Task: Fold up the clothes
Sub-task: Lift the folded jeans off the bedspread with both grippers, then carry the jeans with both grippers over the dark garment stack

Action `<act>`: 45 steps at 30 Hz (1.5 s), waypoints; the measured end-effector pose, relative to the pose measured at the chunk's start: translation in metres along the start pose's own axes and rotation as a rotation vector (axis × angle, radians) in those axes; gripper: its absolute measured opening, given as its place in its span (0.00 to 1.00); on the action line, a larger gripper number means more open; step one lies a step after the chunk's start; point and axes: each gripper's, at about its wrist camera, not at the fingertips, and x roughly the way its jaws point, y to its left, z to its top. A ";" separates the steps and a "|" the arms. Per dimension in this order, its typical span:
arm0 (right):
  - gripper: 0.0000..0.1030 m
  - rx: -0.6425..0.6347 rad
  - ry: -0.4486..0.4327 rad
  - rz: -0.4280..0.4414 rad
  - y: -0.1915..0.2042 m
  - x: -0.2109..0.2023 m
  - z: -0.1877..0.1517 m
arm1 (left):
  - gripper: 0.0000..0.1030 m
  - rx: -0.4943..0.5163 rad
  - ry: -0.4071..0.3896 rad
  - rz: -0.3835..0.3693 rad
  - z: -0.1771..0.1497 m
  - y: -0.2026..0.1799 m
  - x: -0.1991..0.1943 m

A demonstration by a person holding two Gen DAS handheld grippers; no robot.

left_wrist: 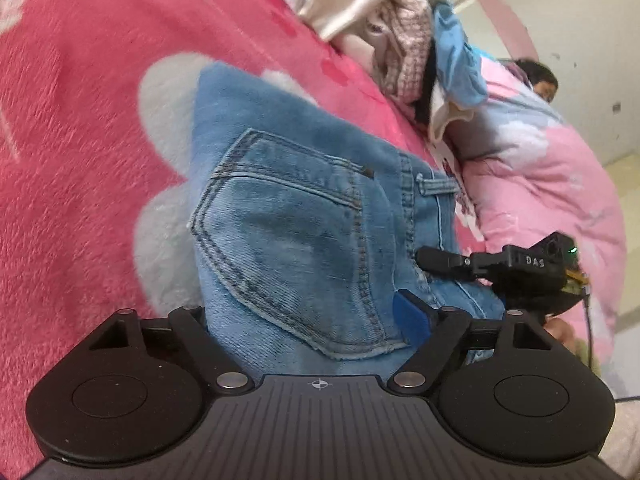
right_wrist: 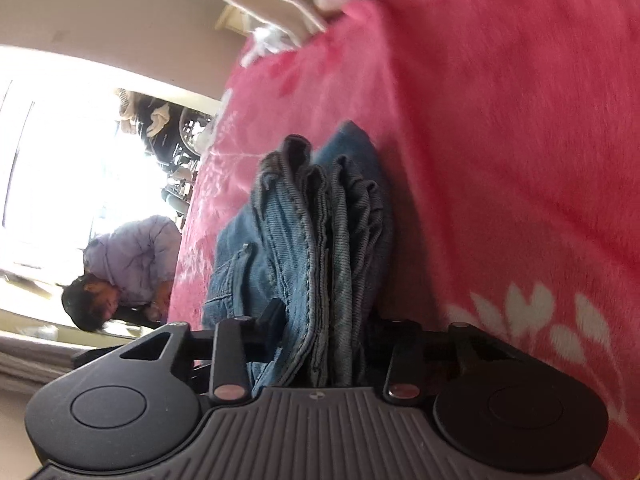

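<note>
A folded pair of blue jeans point(left_wrist: 304, 232) lies on the pink fleece blanket point(left_wrist: 80, 120), back pocket facing up. My left gripper point(left_wrist: 300, 316) straddles the near end of the jeans with its jaws wide. Its blue right pad point(left_wrist: 412, 316) shows bare in front of the denim, and the left finger is hidden behind the fabric. In the same view my right gripper point(left_wrist: 440, 260) reaches in from the right at the jeans' waistband edge. In the right wrist view the stacked denim layers point(right_wrist: 320, 240) stand between my right gripper's point(right_wrist: 328, 320) fingers, which pinch them.
A heap of loose clothes point(left_wrist: 400, 40) sits at the far side of the blanket. Beside it lies a pale pink quilt point(left_wrist: 540, 168) with a person's head point(left_wrist: 536, 76) behind it. Another person point(right_wrist: 128, 264) bends over beyond the bed's left edge, near a bright window.
</note>
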 end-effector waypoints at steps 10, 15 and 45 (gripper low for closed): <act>0.35 -0.132 -0.061 -0.032 0.049 -0.022 -0.009 | 0.71 0.061 -0.058 -0.023 0.003 -0.028 -0.023; 0.35 -0.180 -0.077 -0.028 0.077 -0.026 -0.007 | 0.71 0.056 -0.107 -0.048 0.003 -0.035 -0.037; 0.35 -0.726 0.468 0.551 0.463 0.204 -0.143 | 0.71 -0.242 -0.817 0.507 -0.096 -0.020 -0.386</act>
